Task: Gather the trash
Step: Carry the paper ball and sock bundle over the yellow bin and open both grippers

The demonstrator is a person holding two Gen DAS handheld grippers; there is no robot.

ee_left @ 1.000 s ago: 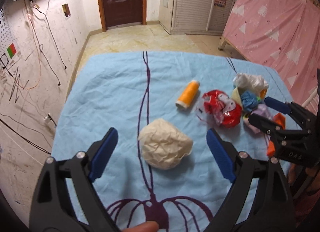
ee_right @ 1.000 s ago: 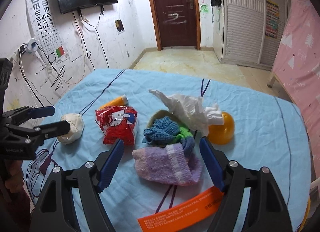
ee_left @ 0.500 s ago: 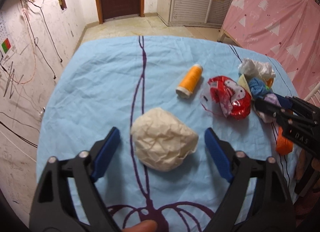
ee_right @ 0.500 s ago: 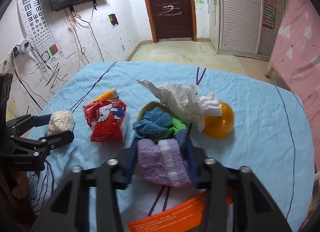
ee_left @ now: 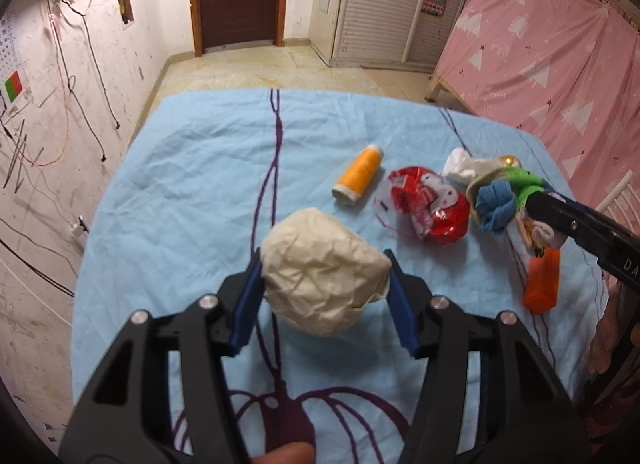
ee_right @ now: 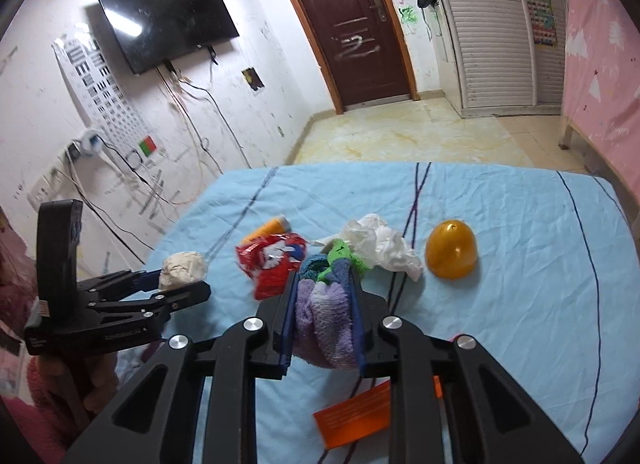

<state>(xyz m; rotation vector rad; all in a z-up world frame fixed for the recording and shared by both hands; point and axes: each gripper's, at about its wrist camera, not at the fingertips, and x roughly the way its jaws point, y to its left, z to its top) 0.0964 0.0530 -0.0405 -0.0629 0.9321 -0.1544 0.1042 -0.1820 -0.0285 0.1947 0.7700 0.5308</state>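
My left tongs [ee_left: 325,290] have just been closing and now pinch the paper ball [ee_left: 322,274], left of the red wrapper [ee_left: 430,204] on the blue sheet [ee_left: 192,184]. My right tongs [ee_right: 323,318], clenched on the purple sock [ee_right: 324,322], clear it off the trash.

Scuffed white wall [ee_right: 248,136], dark door [ee_right: 352,24], probably tiled floor [ee_right: 400,140].

Paper ball [ee_left: 324,284] left of thread spool [ee_left: 359,175]; snack wrapper [ee_left: 430,204] right of spool.
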